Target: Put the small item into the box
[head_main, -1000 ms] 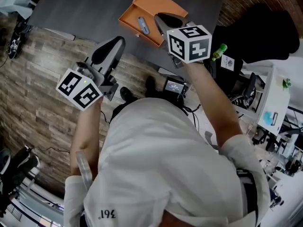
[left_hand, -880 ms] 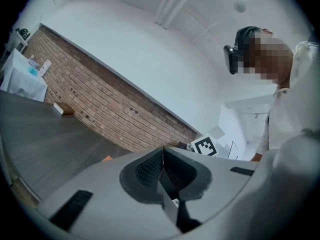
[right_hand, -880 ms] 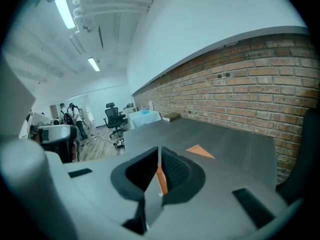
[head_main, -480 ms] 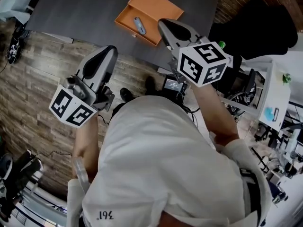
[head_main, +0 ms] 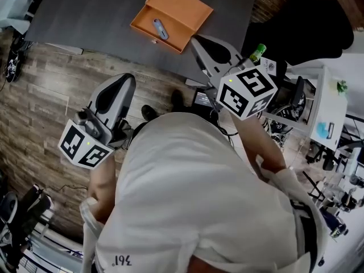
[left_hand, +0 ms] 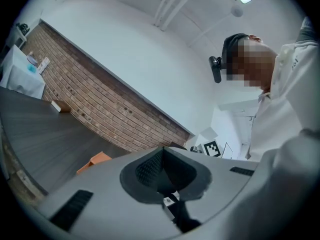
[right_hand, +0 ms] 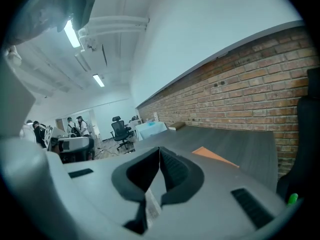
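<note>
On the dark table (head_main: 85, 10), the small item (head_main: 160, 28) lies inside the open orange box (head_main: 170, 16). Nearer the person, the left gripper (head_main: 120, 84) and the right gripper (head_main: 200, 43) each have their 2 jaws pressed together, with nothing caught between them.

Small digits on white shirt (head_main: 170, 198), illegible

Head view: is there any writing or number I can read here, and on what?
Shirt hem: small upside-down print, too unclear to read.
White tag by the green bottle: too small to read.
Marker cubes: black-and-white square patterns, no words.
</note>
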Demonstrator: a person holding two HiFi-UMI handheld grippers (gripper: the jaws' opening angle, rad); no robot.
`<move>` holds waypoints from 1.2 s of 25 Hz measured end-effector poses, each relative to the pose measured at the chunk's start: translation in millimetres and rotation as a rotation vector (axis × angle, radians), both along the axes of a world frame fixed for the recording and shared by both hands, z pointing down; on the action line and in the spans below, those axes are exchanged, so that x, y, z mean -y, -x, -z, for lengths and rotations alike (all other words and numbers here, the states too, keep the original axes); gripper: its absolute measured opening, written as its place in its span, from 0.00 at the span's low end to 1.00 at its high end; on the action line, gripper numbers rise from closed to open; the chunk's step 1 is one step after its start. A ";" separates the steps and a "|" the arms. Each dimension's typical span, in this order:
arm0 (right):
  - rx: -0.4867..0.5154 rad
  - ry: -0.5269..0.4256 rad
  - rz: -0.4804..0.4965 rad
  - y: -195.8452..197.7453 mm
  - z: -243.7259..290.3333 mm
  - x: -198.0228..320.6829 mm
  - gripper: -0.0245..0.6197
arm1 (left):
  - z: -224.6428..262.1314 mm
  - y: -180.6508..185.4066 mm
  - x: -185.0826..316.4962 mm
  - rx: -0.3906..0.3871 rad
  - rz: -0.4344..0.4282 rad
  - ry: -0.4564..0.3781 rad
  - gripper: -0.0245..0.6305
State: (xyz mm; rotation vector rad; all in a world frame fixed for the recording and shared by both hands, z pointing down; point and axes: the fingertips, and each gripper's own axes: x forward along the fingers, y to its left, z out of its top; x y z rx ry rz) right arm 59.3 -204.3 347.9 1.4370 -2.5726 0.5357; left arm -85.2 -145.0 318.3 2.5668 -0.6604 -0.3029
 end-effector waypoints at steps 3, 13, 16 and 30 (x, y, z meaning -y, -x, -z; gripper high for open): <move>0.026 -0.013 0.003 1.7 4.4 -10.7 0.06 | -2.6 3.7 -2.1 0.002 0.021 0.012 0.05; 0.004 -0.027 0.034 7.0 10.0 -20.1 0.06 | 1.7 -4.3 -3.1 -0.010 -0.008 0.002 0.05; -0.051 -0.050 0.028 3.3 12.2 -17.6 0.06 | 0.8 -3.6 -2.9 0.001 -0.002 0.000 0.05; -0.116 -0.076 -0.042 -18.3 15.7 -9.2 0.06 | -4.5 -3.0 -1.4 -0.003 -0.001 0.010 0.05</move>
